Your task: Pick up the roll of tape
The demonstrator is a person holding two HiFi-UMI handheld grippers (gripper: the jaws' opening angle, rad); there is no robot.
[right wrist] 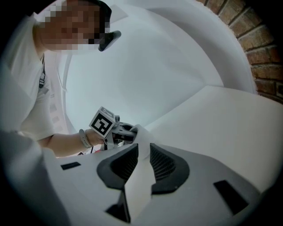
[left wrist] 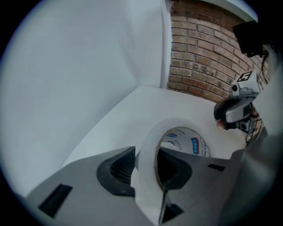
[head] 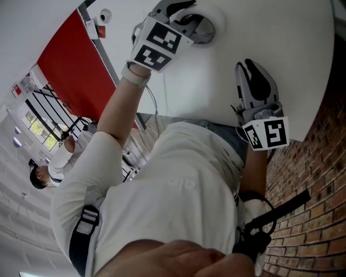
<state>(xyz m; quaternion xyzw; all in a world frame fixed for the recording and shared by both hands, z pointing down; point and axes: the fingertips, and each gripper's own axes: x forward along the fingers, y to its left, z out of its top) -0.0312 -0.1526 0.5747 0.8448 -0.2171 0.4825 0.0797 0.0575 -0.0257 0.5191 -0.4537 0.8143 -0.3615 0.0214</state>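
White tape roll (left wrist: 148,145), round, printed cardboard core, clamped through its wall by left gripper (left wrist: 146,164), over smooth white table (left wrist: 132,110); right gripper (right wrist: 142,158) narrowly parted, empty.

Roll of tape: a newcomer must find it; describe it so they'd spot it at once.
On the white table by the brick wall, find the left gripper. Its jaws pinch a white roll of tape, the only ring there, with blue print inside its core.

The left tool (head: 186,16) hides most of the roll of tape (head: 210,33); its print (left wrist: 194,143) seems unreadably small.
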